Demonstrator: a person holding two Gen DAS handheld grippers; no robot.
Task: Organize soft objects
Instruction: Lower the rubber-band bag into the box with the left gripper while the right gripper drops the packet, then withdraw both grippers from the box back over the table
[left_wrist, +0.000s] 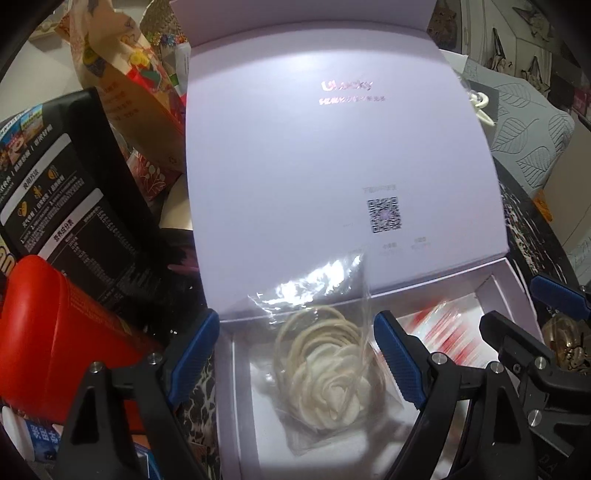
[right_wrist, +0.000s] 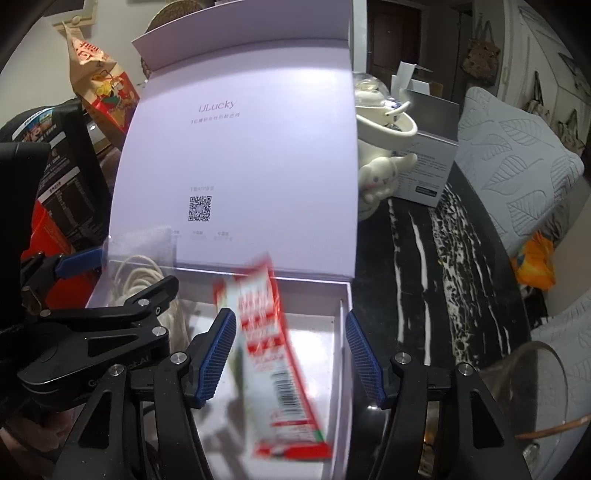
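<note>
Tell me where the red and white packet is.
Right wrist view: the red and white packet is in the open lilac box, between the right gripper's open jaws.

My left gripper (left_wrist: 297, 354) and right gripper (right_wrist: 290, 354) both point downward, jaws apart, gripping nothing; right sits at left's 3 o'clock.

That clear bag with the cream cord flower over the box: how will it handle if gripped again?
The clear bag is thin, crinkled film, so probably floppy and a bit slippery against the pads. The cream cord flower inside is loose coils, likely light and squashy, shifting within the bag. A pinch on film alone may let the contents sag; gripping through the coils seems safer.
</note>
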